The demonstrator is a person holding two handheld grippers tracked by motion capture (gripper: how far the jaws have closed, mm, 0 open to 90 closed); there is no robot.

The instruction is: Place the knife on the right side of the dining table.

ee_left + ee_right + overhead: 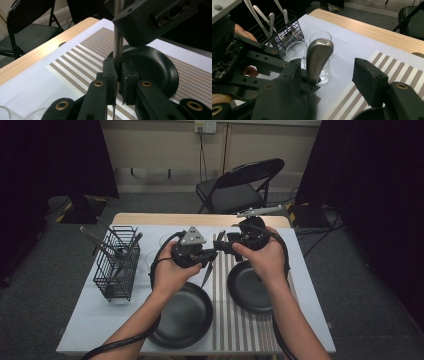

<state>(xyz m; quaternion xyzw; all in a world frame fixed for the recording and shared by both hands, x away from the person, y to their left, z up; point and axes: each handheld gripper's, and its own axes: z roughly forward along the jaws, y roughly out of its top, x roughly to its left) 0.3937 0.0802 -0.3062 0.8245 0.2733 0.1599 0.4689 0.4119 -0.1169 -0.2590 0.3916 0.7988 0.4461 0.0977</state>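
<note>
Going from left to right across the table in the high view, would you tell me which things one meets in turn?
Wire cutlery basket → left gripper, holding a knife above the left black plate → right gripper above the right black plate.

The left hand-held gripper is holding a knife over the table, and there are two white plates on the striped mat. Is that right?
Not quite. The plates are black, not white. The high view shows one black plate near the left arm and another black plate under the right hand, on the striped mat. The rest holds: the left hand-held gripper is shut on a knife above the table.
</note>
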